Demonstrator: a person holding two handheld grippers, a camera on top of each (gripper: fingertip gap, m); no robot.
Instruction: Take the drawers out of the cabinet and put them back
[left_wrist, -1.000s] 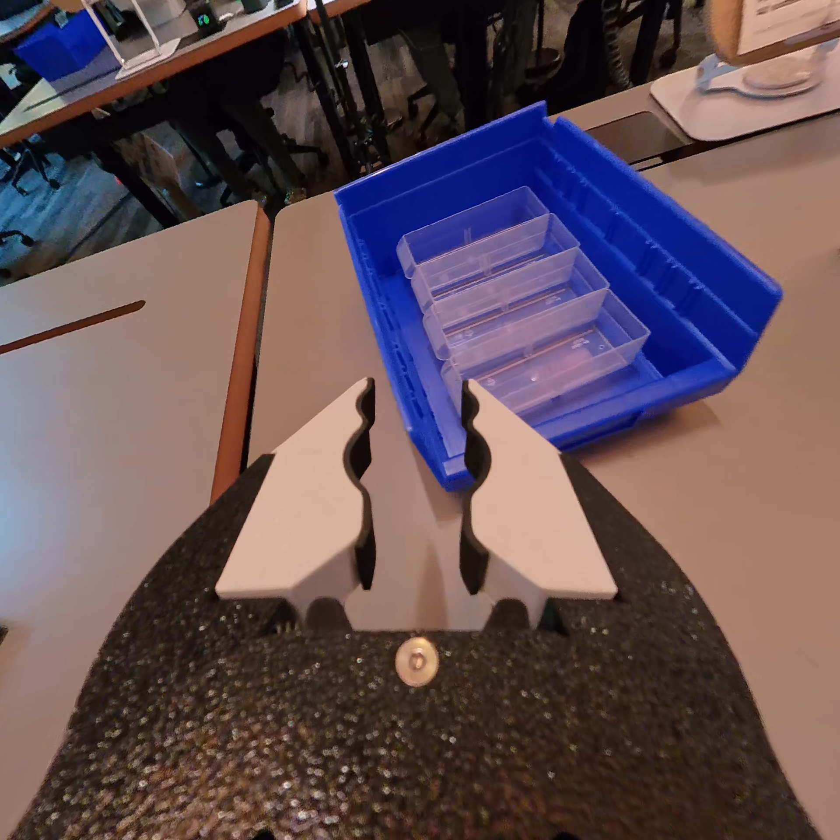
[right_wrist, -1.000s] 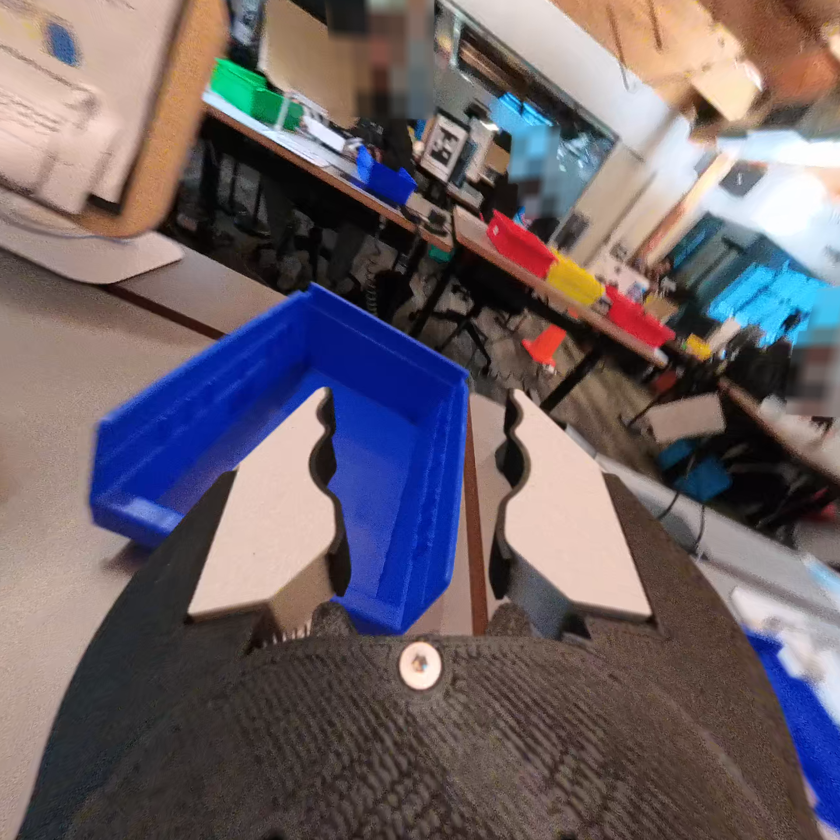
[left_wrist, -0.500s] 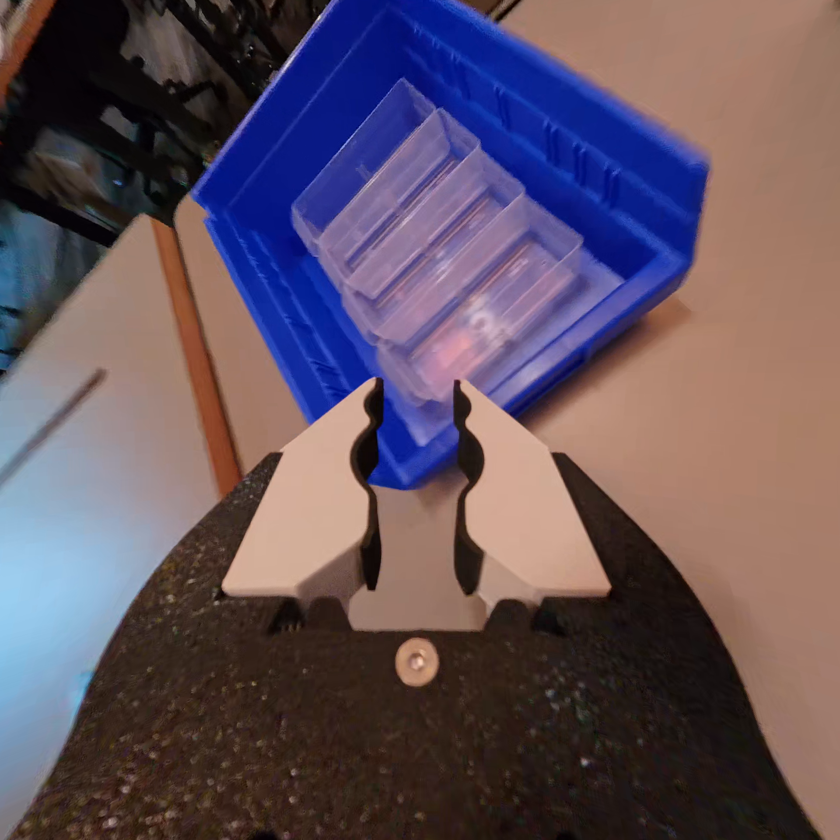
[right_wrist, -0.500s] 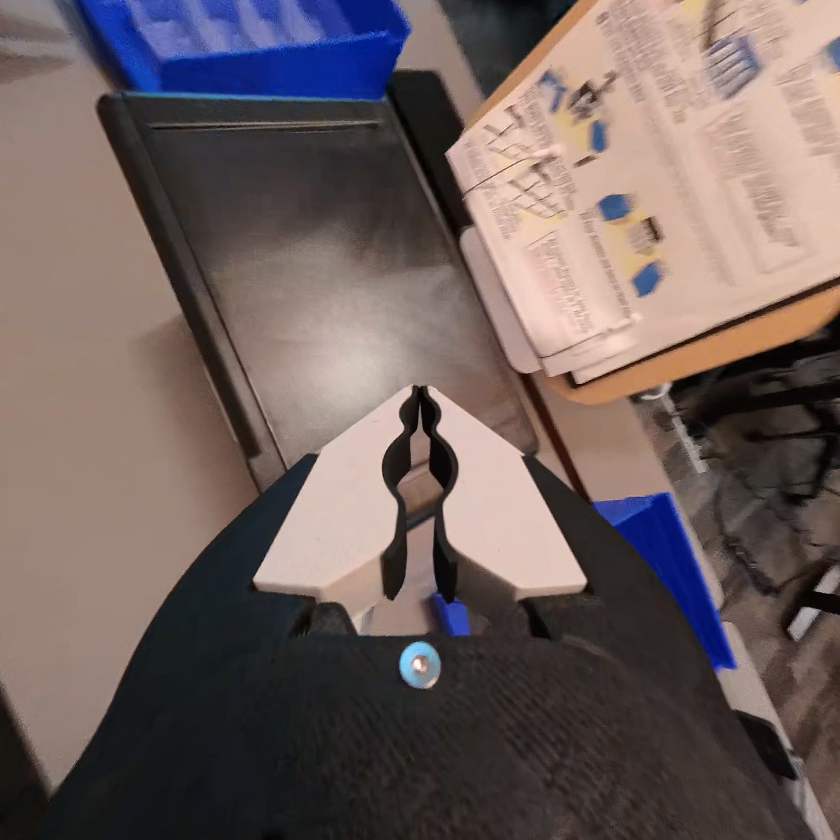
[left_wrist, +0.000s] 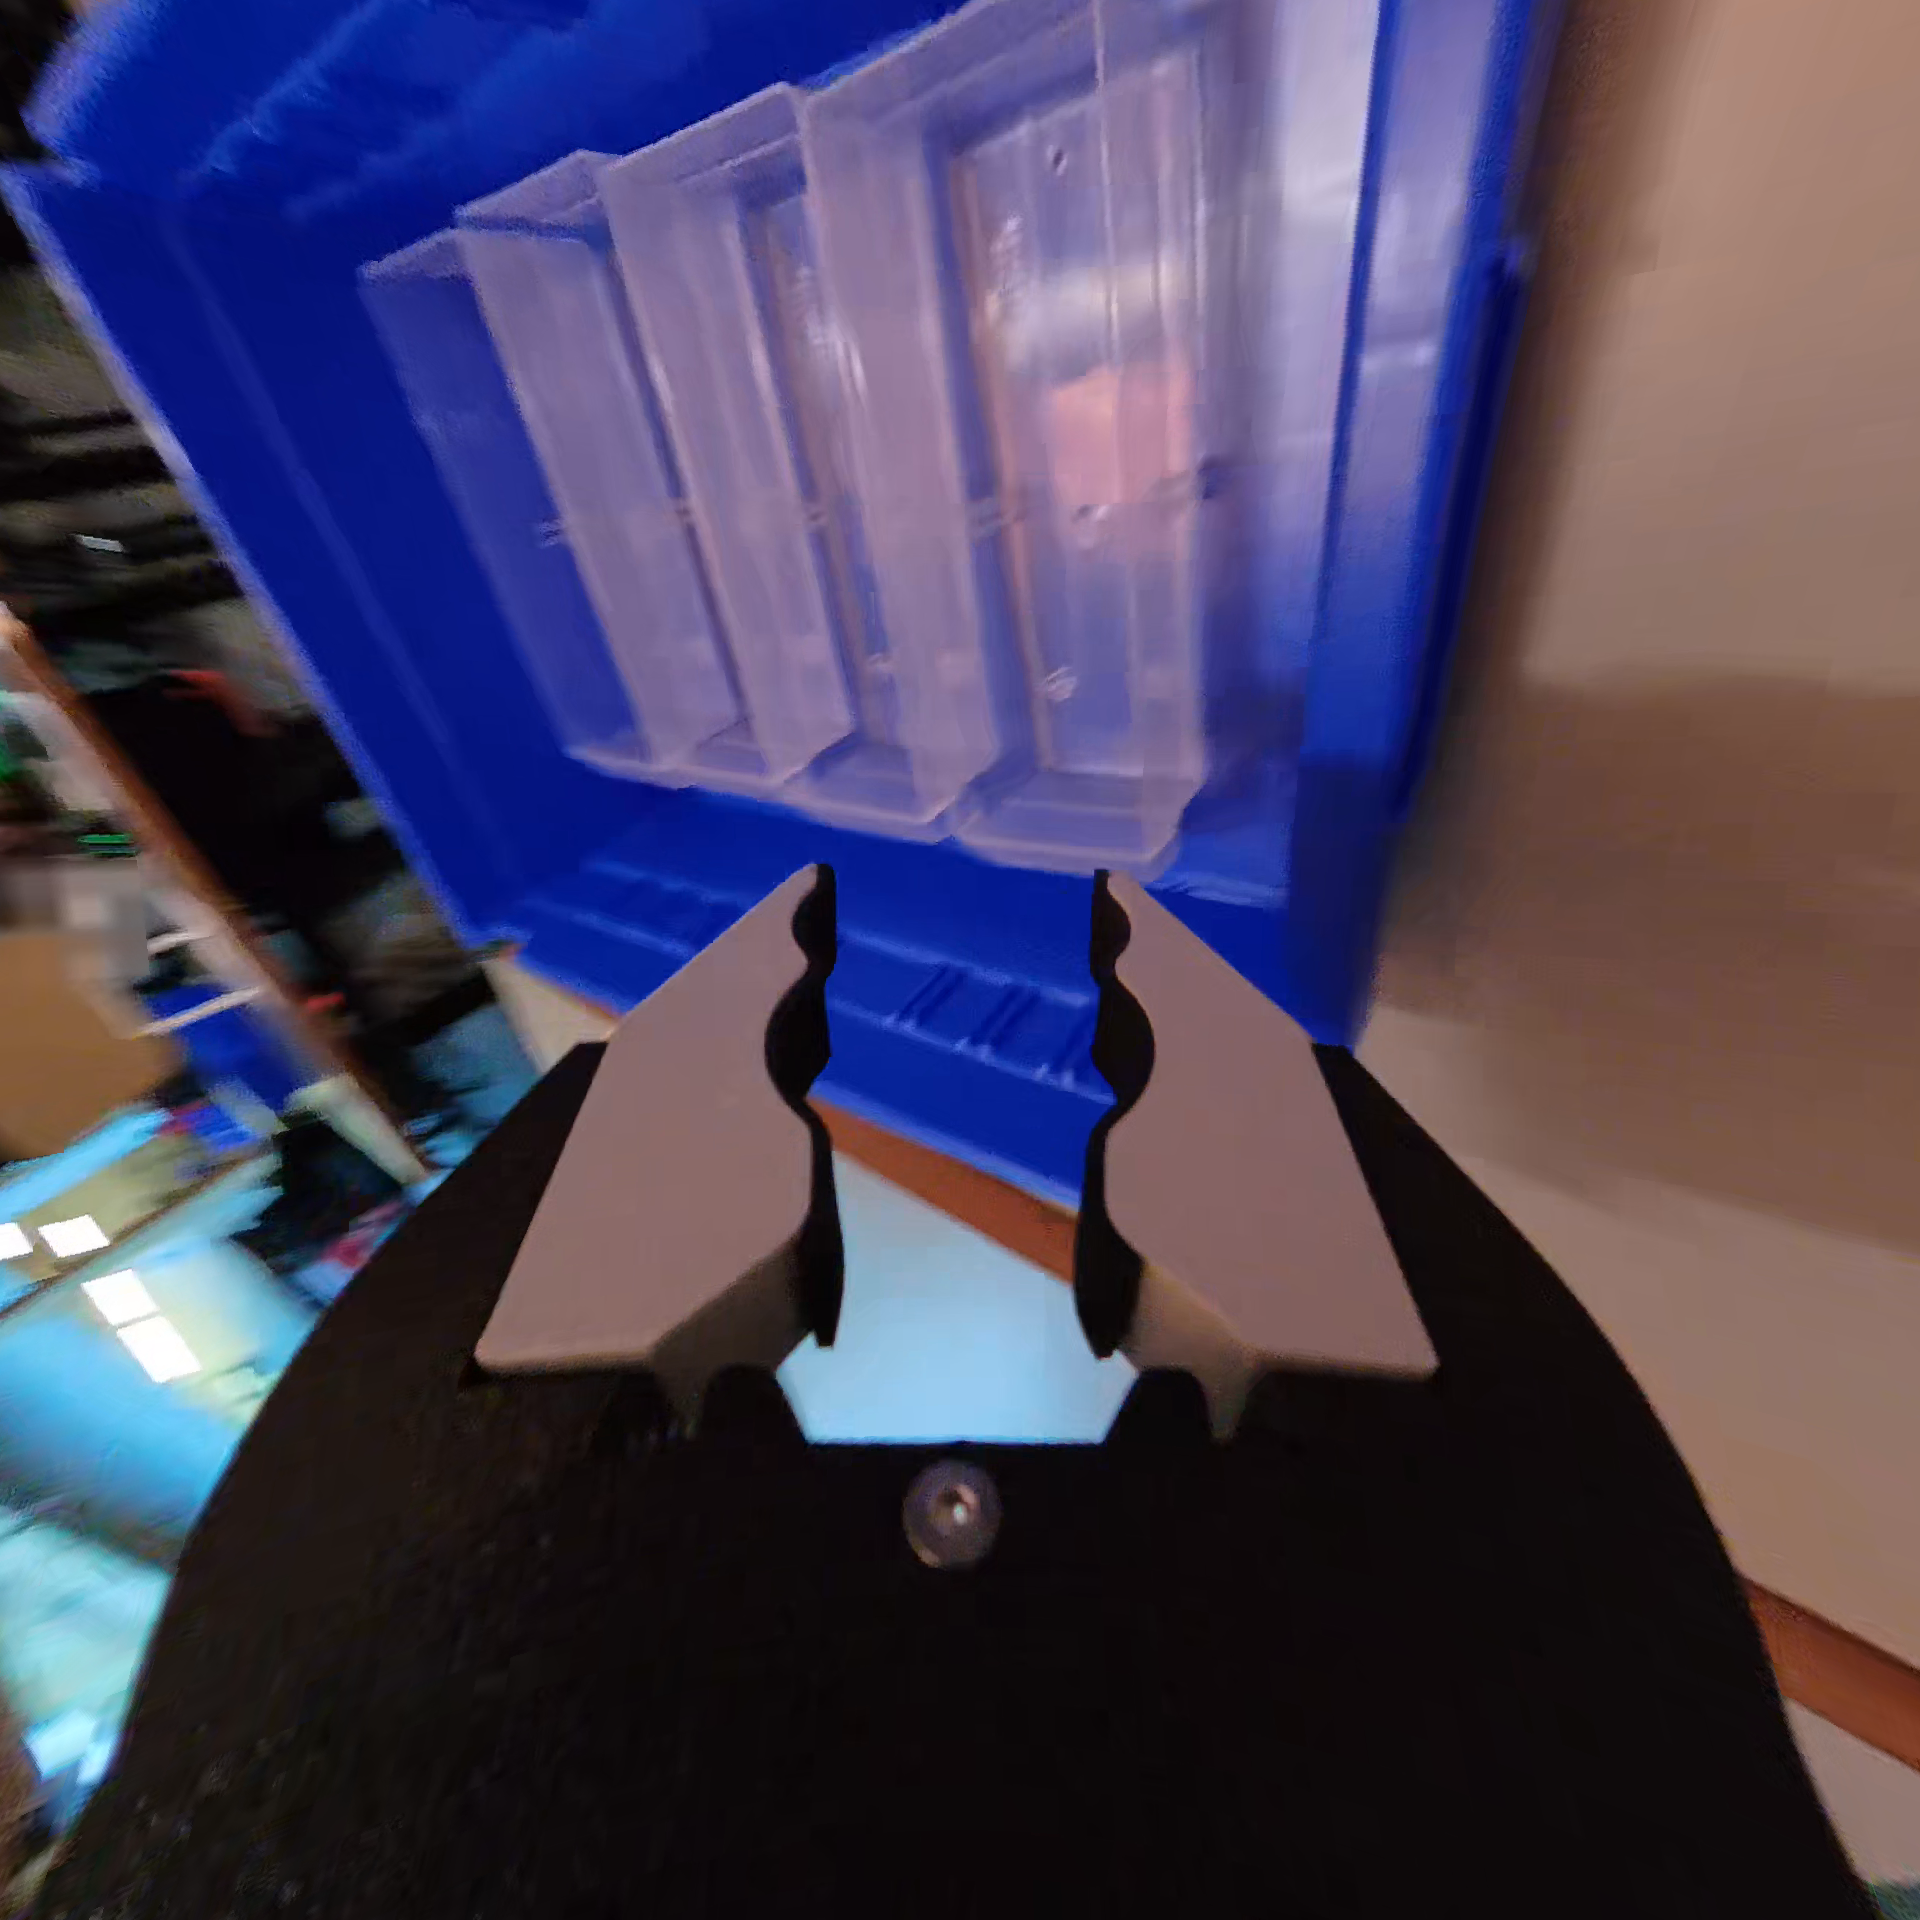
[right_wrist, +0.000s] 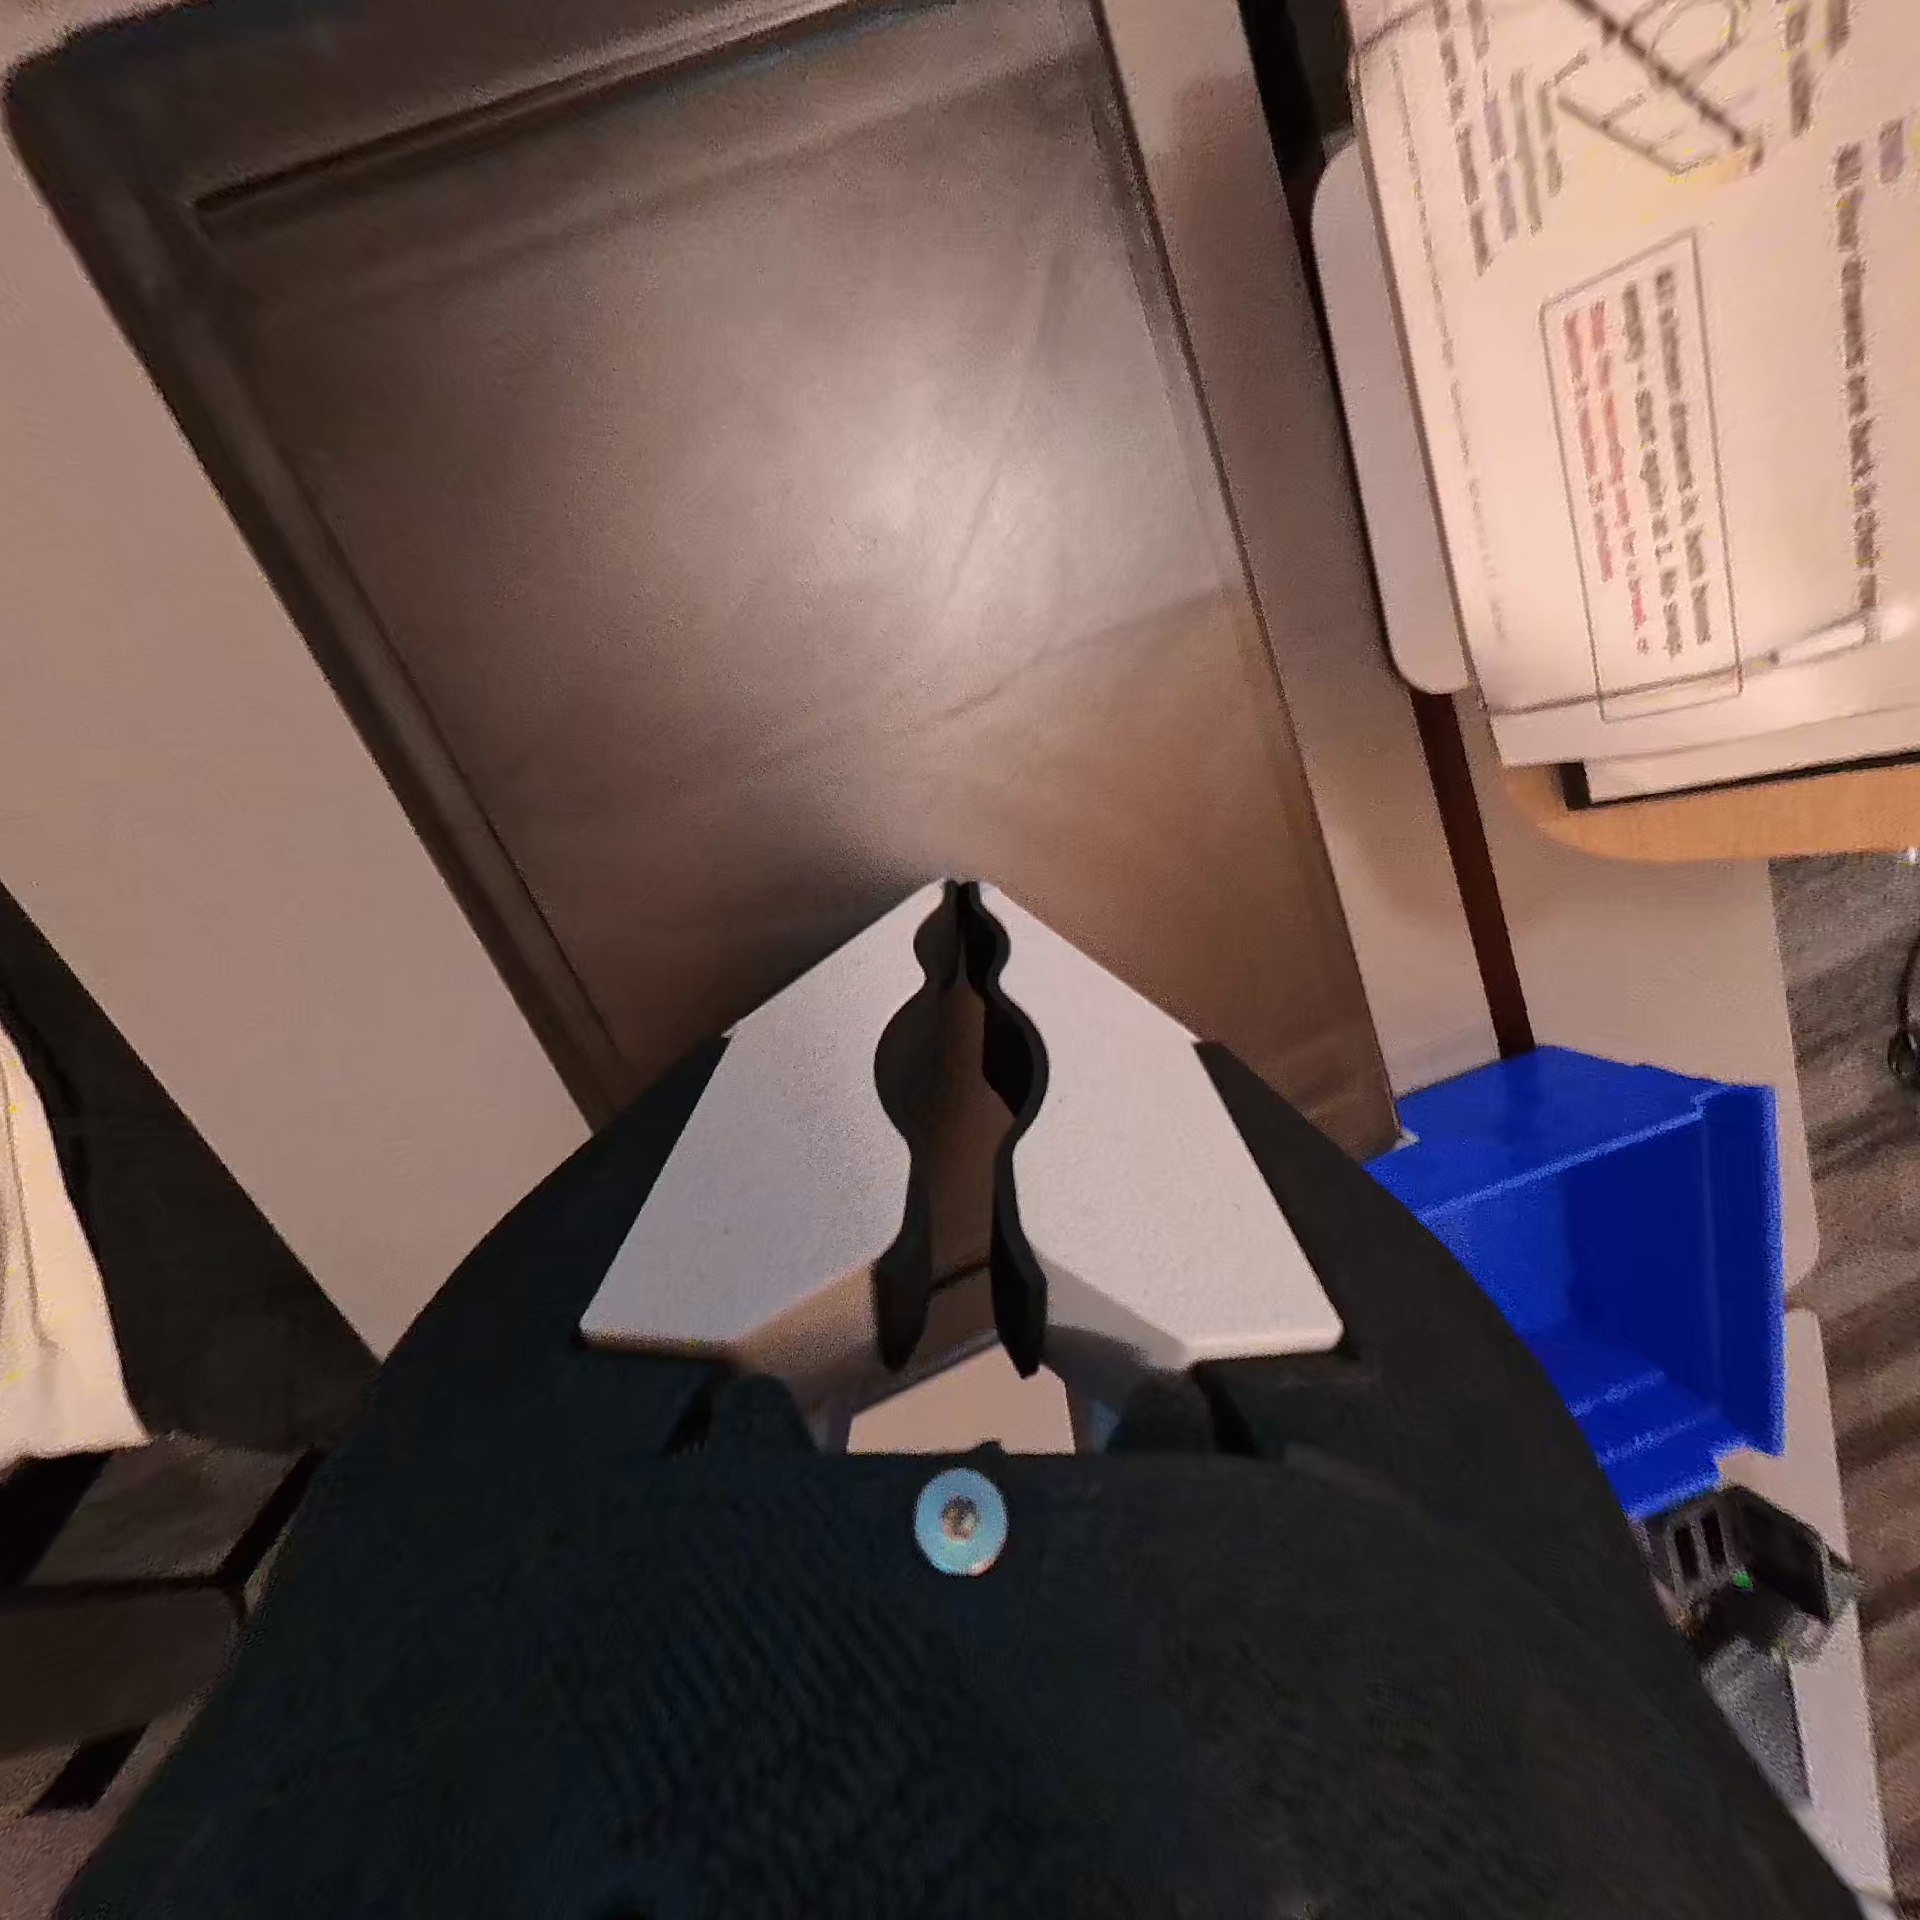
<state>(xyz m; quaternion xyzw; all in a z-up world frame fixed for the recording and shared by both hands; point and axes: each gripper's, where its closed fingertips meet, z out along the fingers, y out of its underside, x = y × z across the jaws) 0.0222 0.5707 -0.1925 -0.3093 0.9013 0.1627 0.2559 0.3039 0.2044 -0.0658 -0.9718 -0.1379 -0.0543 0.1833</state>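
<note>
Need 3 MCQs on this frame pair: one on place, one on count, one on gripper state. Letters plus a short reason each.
1. Where do the clear drawers lie?
A. inside the blue bin
B. on the dark cabinet top
C. on the bare table

2. How many clear drawers are in the bin?
A. two
B. four
C. seven

3. How do the two hand-held grippers stand?
A. both open
B. left shut, right open
C. left open, right shut

Key:
1 A: the left wrist view shows the drawers side by side within the bin's blue walls.
2 B: four drawers can be counted in a row, though the picture is blurred.
3 C: the left hand-held gripper has a wide gap between its tips and holds nothing; the right hand-held gripper has its tips together over the dark cabinet, nothing seen between them.
</note>
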